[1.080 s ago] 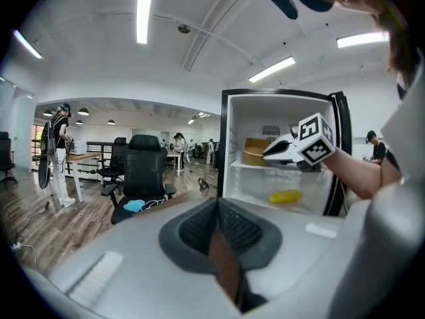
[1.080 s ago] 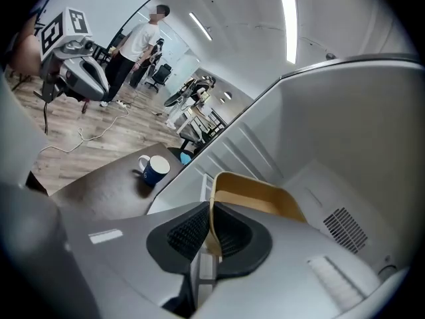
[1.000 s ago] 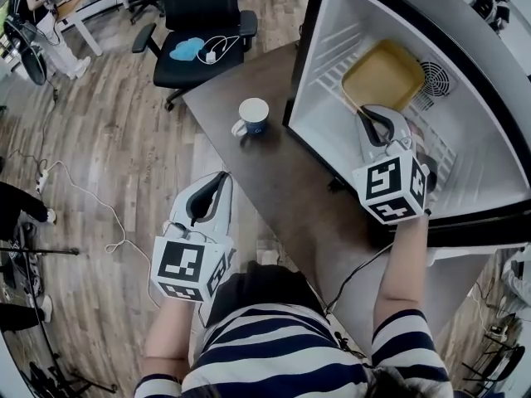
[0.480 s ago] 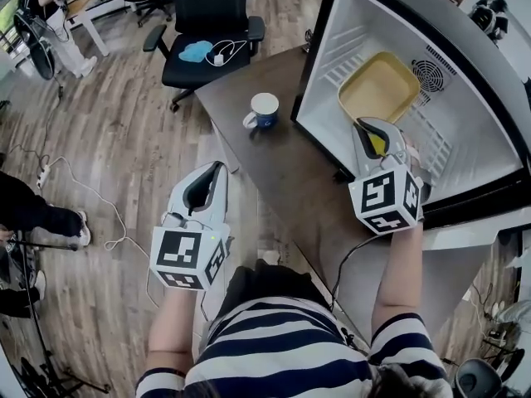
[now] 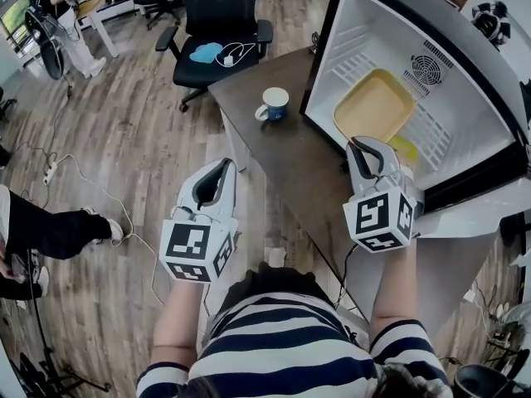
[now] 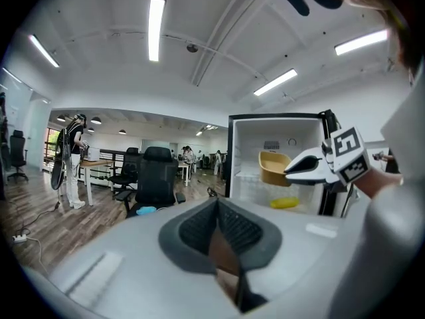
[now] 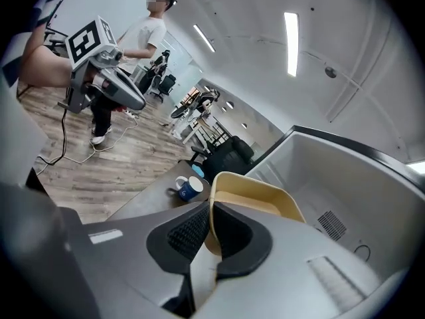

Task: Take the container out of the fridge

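**Q:** Where is the container?

**A:** The tan container [image 5: 375, 106] is at the open front of the fridge [image 5: 348, 23], tilted, with its hollow side facing the camera in the head view. It sits above the white wire shelf [image 5: 431, 135].

**Q:** Is anything holding it?

**A:** Yes. The right gripper [image 5: 357, 146] pinches the container's near rim, one jaw inside the wall and one outside. The right gripper view shows this grip clearly.

**Q:** And the left gripper?

**A:** The left gripper [image 5: 224, 168] hangs over the wooden floor, well apart from the fridge. Its jaws are pressed together with nothing between them.

**Q:** What else is nearby?

**A:** A small yellow thing [image 5: 404, 148] lies on the shelf beside the container. A blue mug [image 5: 275, 104] stands on the brown table [image 5: 282, 152] just left of the fridge, and a black office chair [image 5: 217, 23] stands beyond the table.
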Demonstrator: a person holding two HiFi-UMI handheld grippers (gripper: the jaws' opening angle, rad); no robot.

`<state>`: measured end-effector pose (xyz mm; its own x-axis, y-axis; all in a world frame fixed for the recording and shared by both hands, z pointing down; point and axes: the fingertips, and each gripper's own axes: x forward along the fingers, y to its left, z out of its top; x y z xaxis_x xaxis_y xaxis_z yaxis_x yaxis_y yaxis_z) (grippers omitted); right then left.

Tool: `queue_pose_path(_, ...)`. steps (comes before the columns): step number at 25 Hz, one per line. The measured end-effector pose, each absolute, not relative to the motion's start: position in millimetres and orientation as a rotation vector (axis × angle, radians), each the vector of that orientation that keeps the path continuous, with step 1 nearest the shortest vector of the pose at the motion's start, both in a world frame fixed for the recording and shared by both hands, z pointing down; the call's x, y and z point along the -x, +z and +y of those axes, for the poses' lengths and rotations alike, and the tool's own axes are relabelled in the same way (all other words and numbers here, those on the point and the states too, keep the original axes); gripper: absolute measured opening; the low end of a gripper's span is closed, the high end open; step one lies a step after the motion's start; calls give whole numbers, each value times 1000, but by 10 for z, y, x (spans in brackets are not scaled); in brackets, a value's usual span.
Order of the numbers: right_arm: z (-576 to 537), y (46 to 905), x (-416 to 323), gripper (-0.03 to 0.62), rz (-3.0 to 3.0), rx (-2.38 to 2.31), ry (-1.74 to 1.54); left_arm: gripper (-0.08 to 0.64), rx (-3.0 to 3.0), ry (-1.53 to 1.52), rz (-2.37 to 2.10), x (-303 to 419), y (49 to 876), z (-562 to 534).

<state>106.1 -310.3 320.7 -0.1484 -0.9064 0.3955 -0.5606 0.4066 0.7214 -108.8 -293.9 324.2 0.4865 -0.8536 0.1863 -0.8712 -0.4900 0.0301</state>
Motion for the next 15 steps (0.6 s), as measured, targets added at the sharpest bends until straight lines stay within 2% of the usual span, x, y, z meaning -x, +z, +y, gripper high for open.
queue_pose_path(15, -2523, 3530, -758, 17, -1910, -1255, -399, 0, -2571, 243, -1513, 1237, 3378, -2629)
